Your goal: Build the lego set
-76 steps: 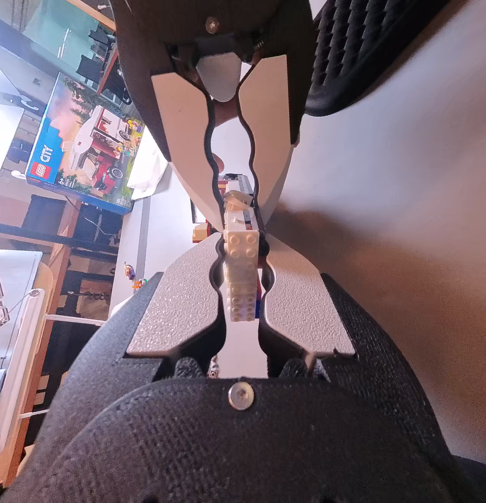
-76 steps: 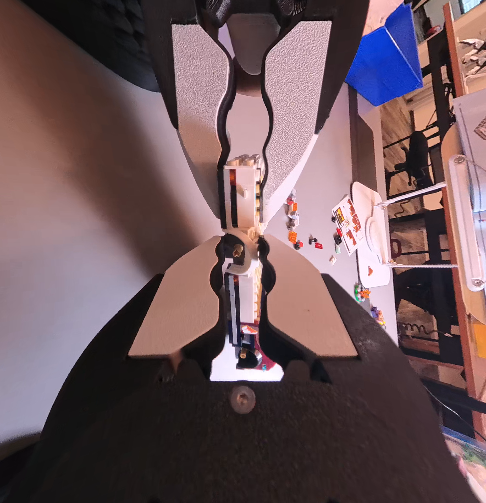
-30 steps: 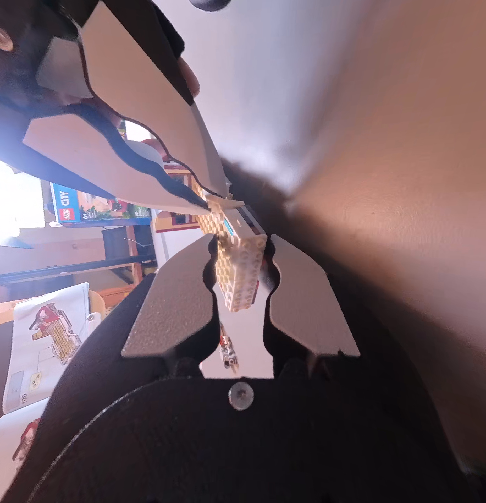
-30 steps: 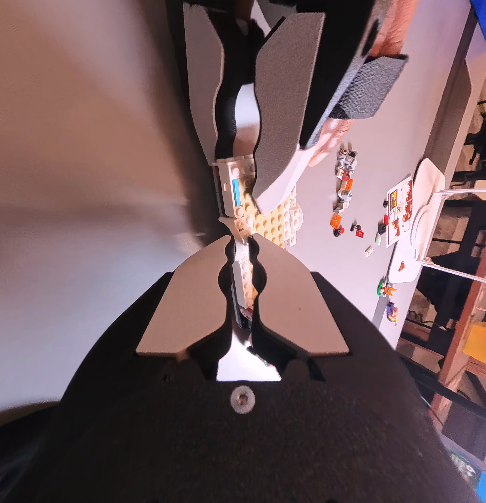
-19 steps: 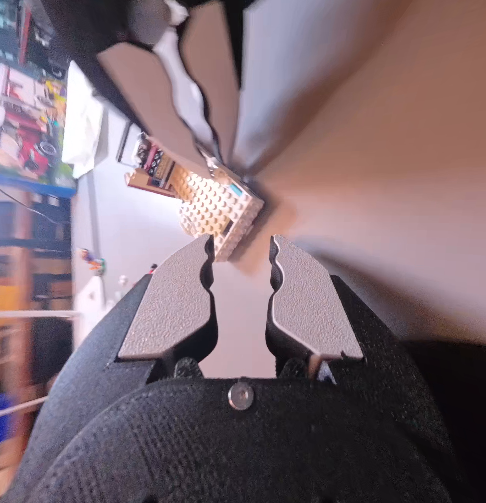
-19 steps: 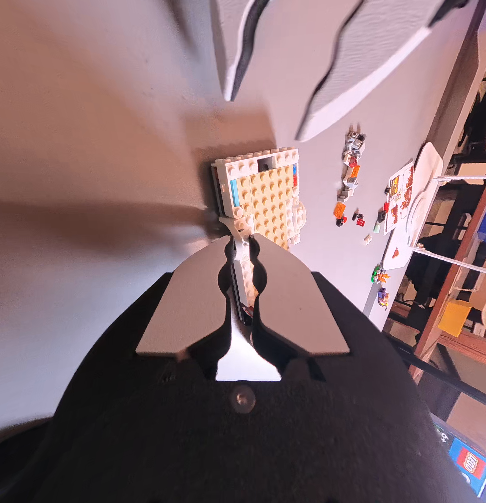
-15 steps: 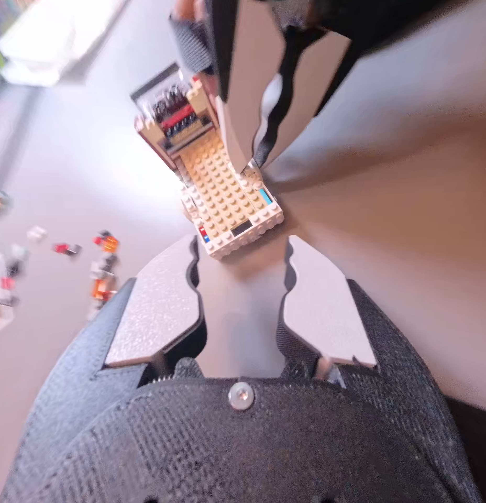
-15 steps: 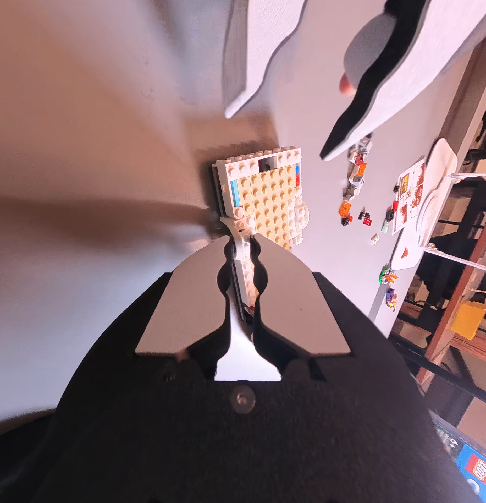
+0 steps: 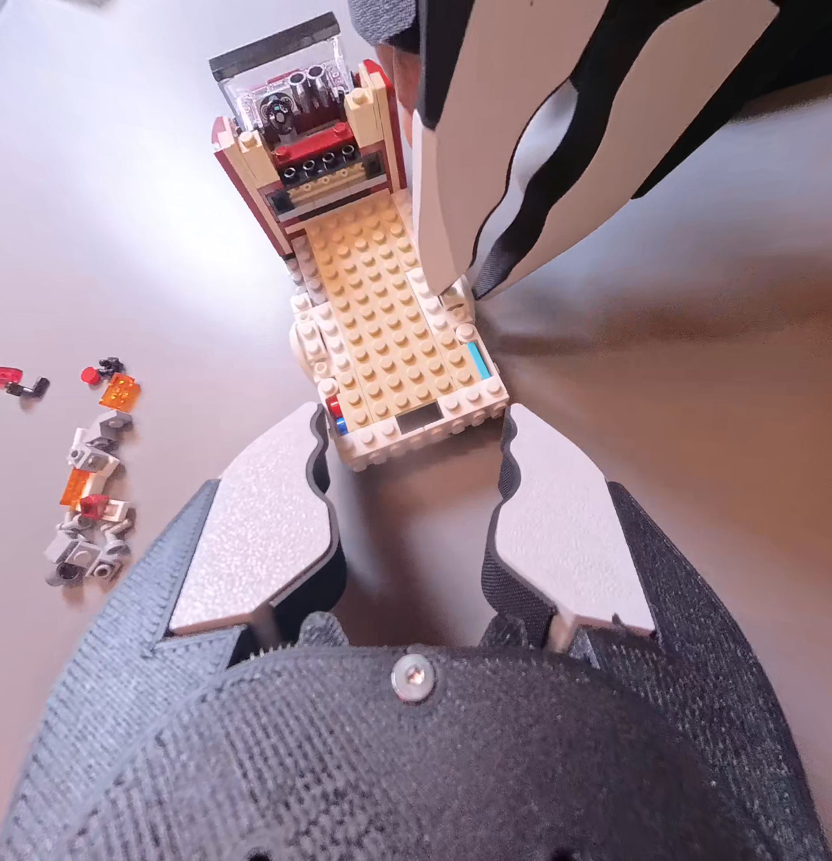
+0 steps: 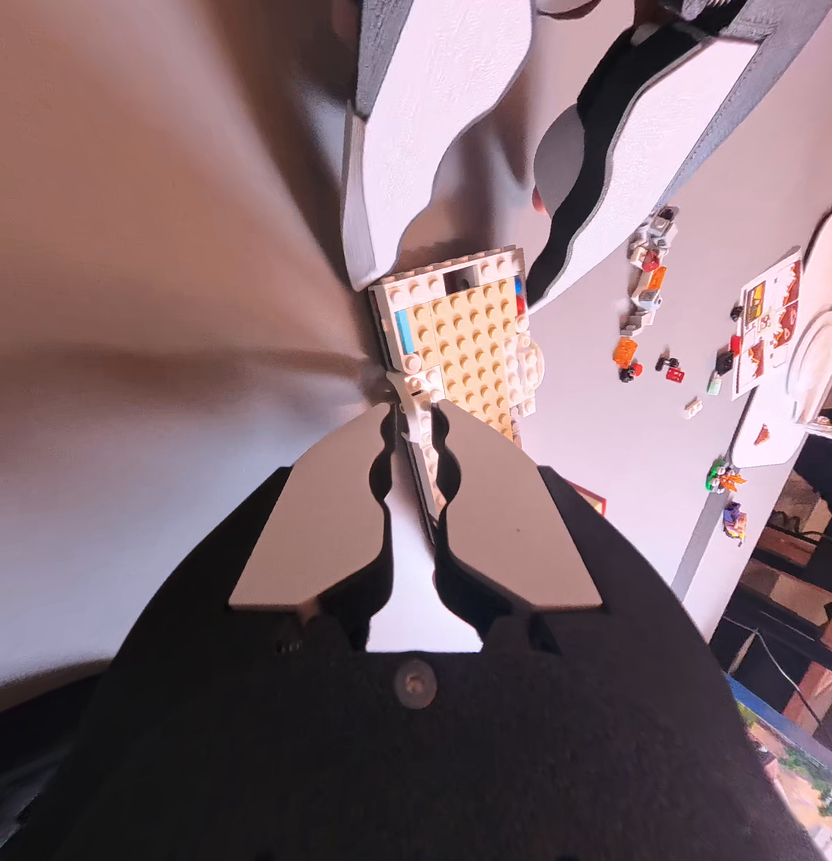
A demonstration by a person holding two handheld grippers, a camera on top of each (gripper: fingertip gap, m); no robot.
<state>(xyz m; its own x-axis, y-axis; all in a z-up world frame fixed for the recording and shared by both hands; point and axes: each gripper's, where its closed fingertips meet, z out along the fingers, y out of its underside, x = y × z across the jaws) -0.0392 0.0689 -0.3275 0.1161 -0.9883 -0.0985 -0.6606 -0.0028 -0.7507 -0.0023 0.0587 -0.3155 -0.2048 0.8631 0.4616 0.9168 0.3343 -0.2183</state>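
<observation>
The lego truck build [image 9: 386, 326] lies flat on the grey table, with a tan studded bed, a white rim and a dark red cab with a clear windscreen at its far end. My left gripper [image 9: 413, 414] is open and empty, its fingertips on either side of the build's near white end, just short of it. My right gripper [image 10: 413, 410] is shut on the white side edge of the build [image 10: 470, 335]. It shows in the left wrist view [image 9: 460, 284] coming in from the top right. The left gripper shows in the right wrist view [image 10: 449, 286] beyond the build.
Several small loose pieces [image 9: 93, 466], grey, orange, red and black, lie left of the build, and also show in the right wrist view [image 10: 647, 289]. A picture leaflet [image 10: 768, 326], a white base [image 10: 819, 298] and small figures [image 10: 721, 480] sit near the table edge. The set's box [image 10: 800, 768] shows at the lower right. The right gripper is farther from the white base [image 10: 819, 298], some 40 cm, than the left, some 35 cm.
My left gripper let go of the build's end, opened wide and drew back. The build went from held on edge between both grippers to lying flat, still held by the right gripper.
</observation>
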